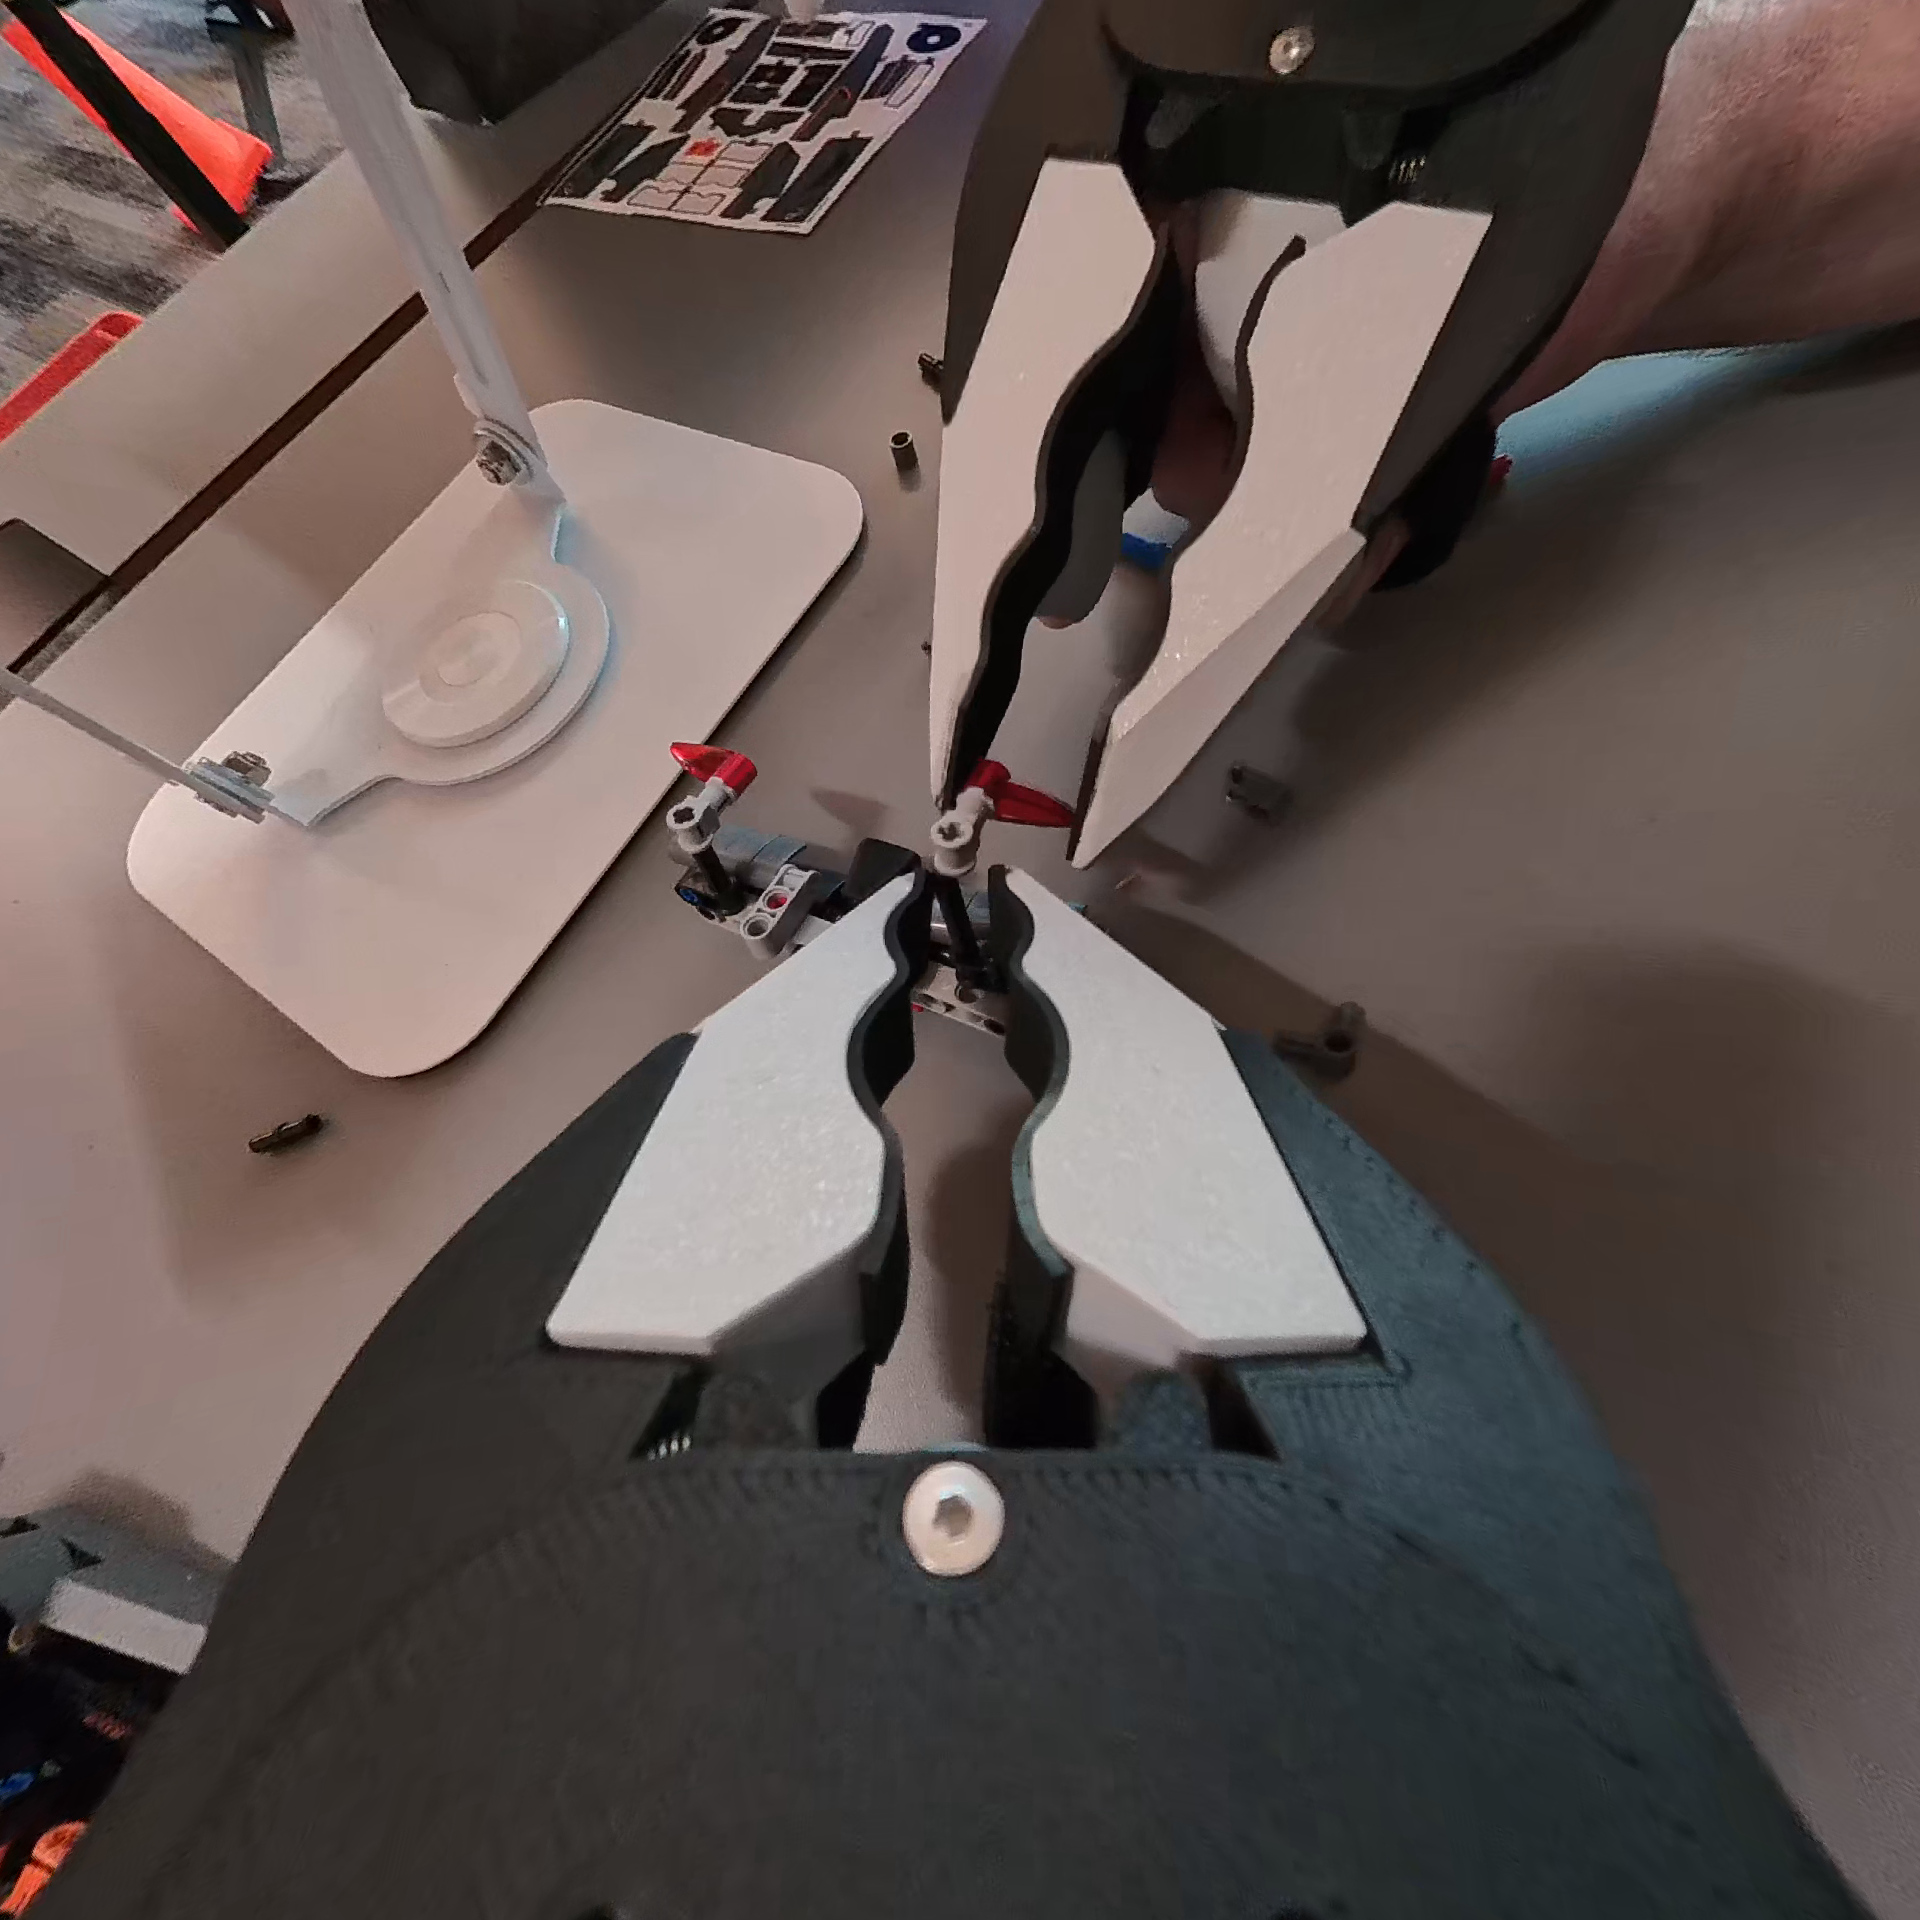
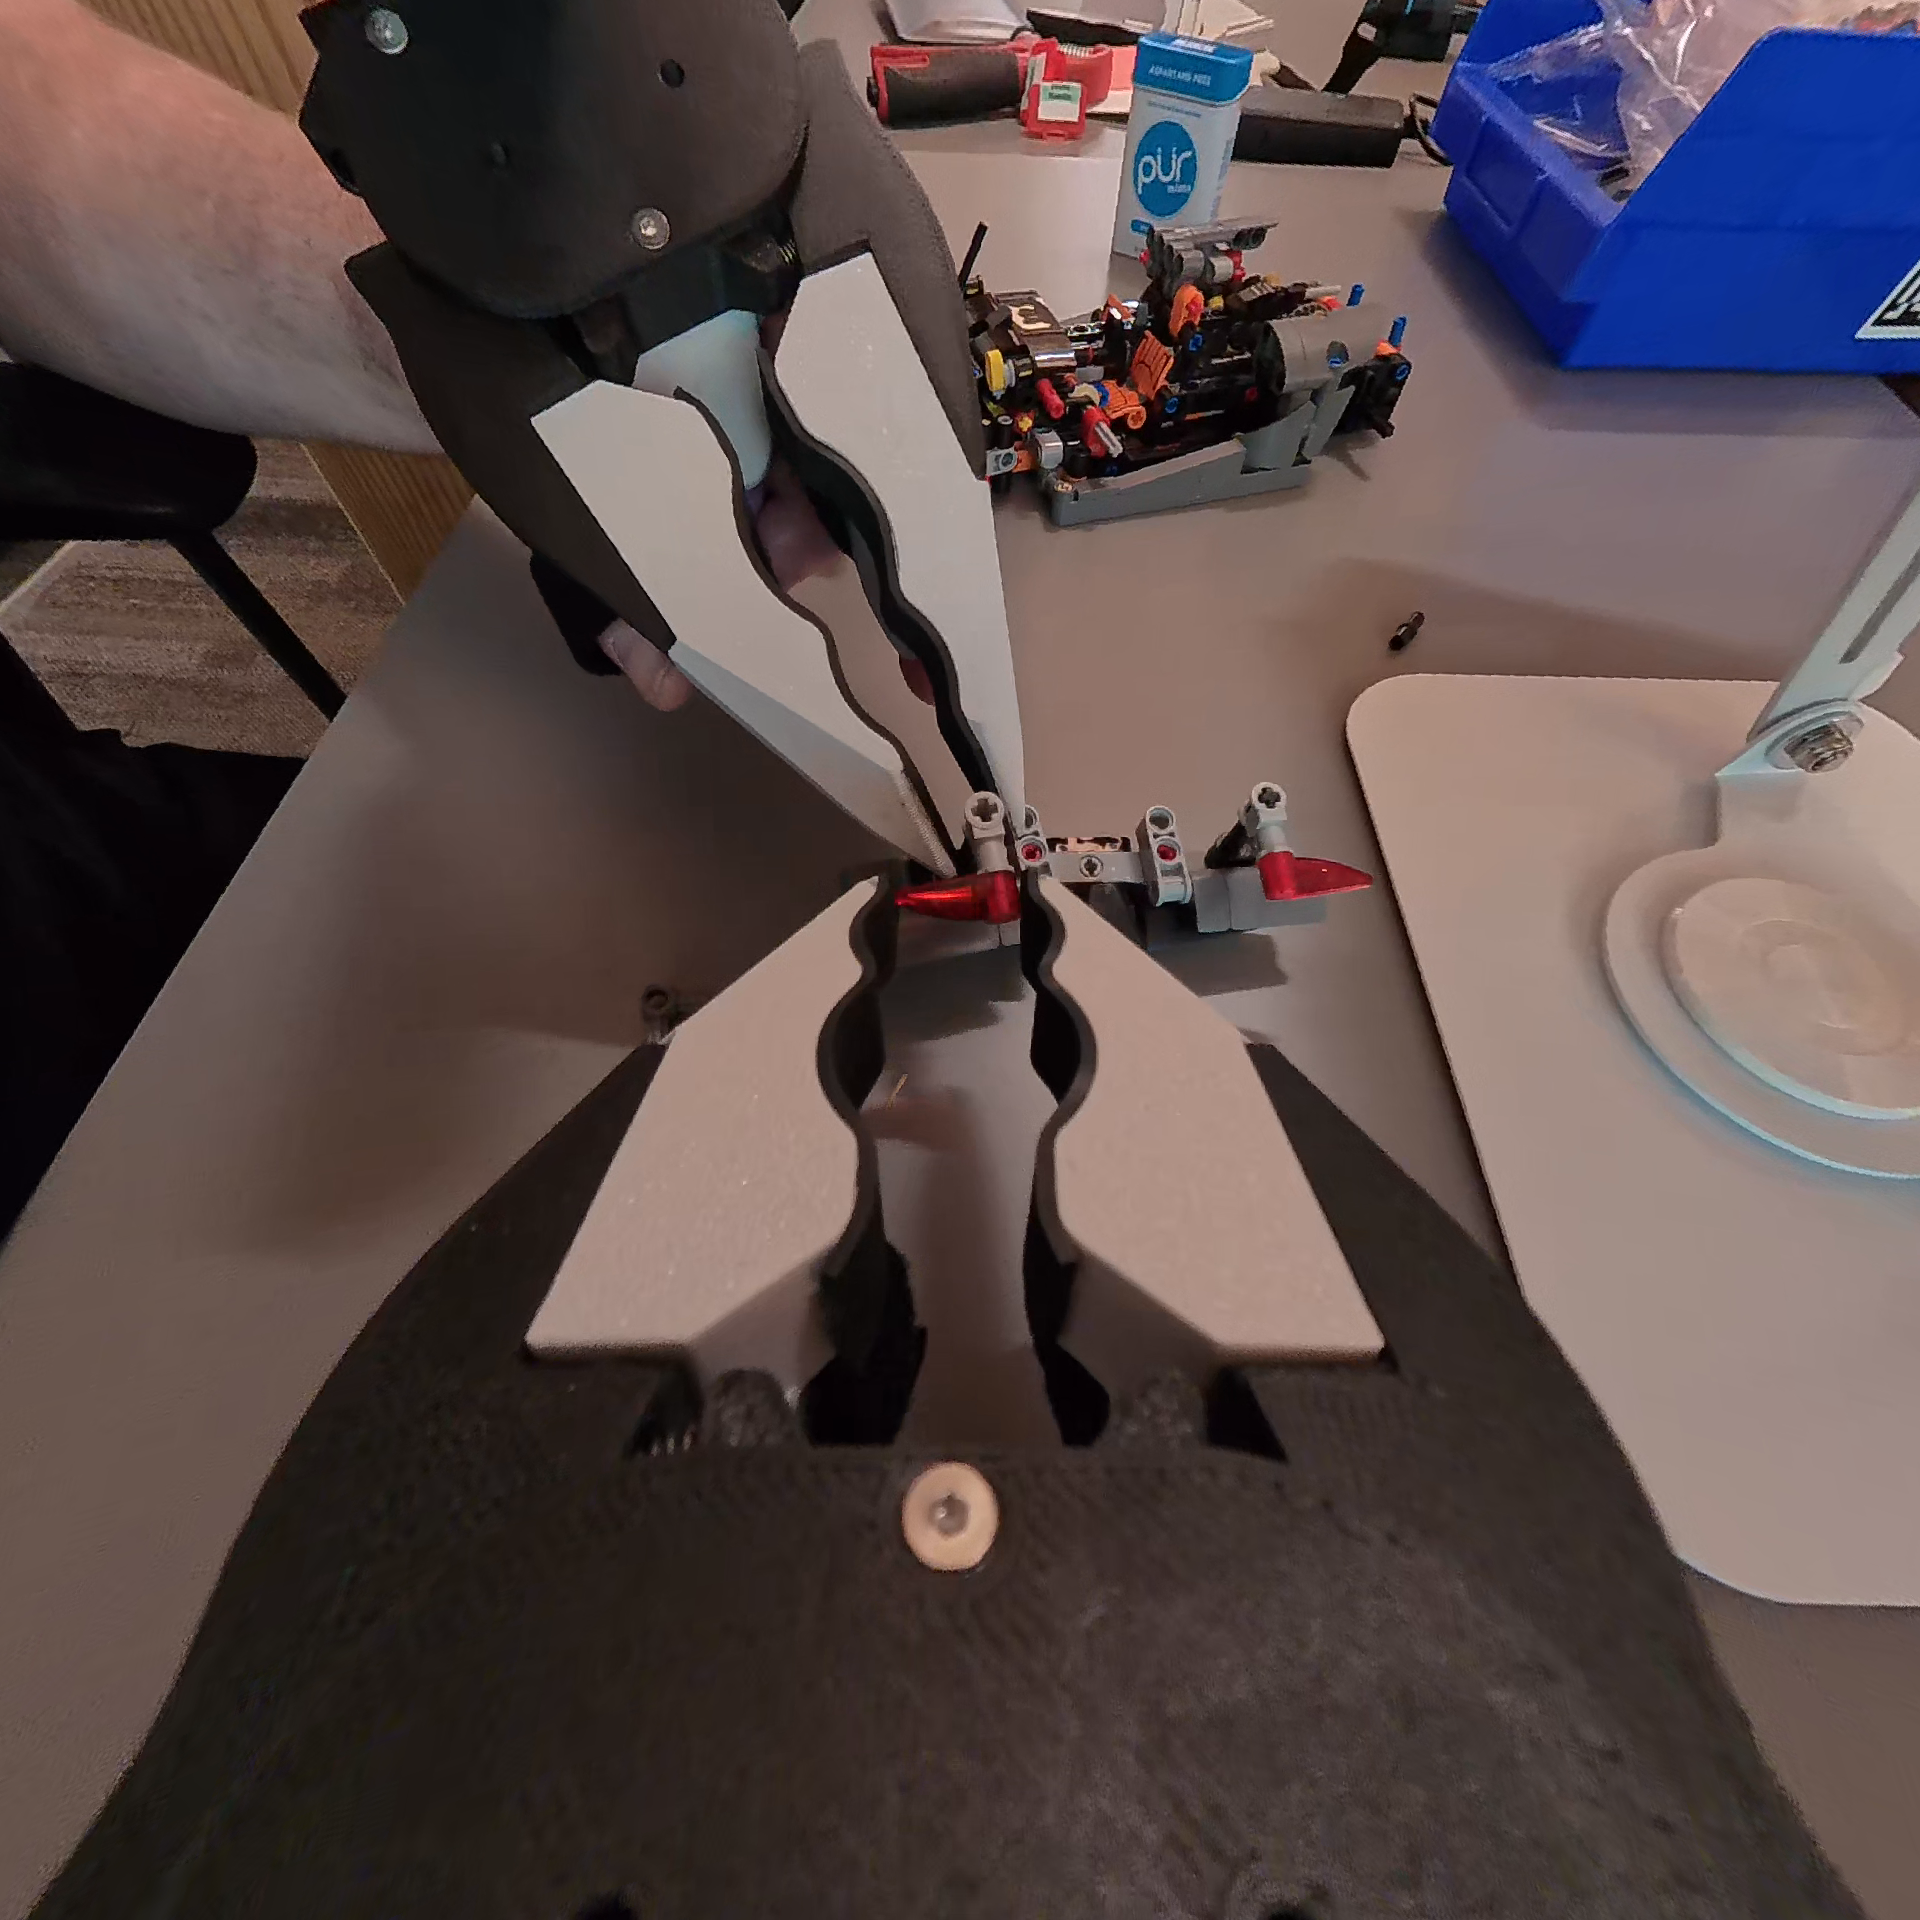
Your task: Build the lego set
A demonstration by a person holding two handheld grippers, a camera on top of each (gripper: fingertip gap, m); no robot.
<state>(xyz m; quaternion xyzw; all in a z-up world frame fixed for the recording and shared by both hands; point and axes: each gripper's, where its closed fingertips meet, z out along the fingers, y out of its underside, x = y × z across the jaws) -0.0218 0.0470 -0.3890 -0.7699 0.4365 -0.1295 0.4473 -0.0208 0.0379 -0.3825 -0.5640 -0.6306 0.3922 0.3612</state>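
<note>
Small lego subassembly (image 1: 769, 894) sits on grey table (image 1: 1558, 831), just beside white stand base (image 1: 499, 727). It is grey and black, with two red cones: one (image 1: 717, 764) at the end near the base, one (image 1: 1023, 800) at the end where both grippers meet.

Left gripper (image 1: 956, 883): narrow gap, fingers closed around the black and grey end of the subassembly, gripping it. In the right wrist view it (image 2: 961, 831) comes down tilted from upper left, tips at the grey connector (image 2: 985, 821).

Right gripper (image 2: 956, 904): partly open, tips on either side of the near red cone (image 2: 961, 896). Left tip is just off the cone's point; right tip sits at its base against the grey part. Cannot tell if it is clamped. In the left wrist view its (image 1: 1013, 821) tips straddle the same cone, with a gap showing.

Loose small pins lie scattered on the table, e.g. (image 1: 286, 1132). Sticker sheet (image 1: 769, 114) lies at the far edge. Larger lego build (image 2: 1174, 395) stands well apart behind, near a blue bin (image 2: 1683, 208) and a small white-blue box (image 2: 1174, 145).
</note>
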